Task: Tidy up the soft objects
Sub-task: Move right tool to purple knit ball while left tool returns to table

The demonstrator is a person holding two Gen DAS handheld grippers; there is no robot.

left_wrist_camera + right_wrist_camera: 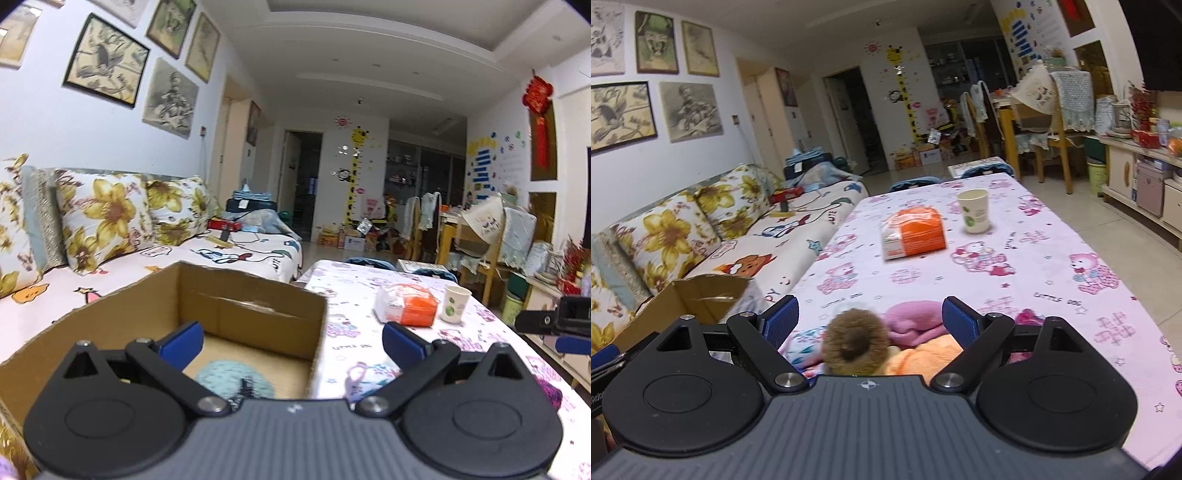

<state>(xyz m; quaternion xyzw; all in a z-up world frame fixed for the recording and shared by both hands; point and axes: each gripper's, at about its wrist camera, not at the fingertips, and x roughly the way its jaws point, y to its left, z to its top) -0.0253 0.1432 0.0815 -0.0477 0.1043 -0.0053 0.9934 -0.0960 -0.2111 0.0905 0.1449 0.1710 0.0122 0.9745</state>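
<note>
both grippers spread wide, holding nothing

left gripper hangs over the cardboard box, a teal knitted thing inside. right gripper hangs over the brown plush toy, pink cloth and orange cloth piled on the table; no clear long axis.

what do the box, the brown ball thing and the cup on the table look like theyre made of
Box: corrugated cardboard, matte brown, with a rough torn rim. Brown ball: looks like plush or faux fur, with a fuzzy outline. Cup: probably paper, matte white with green print, thin rolled rim.
</note>
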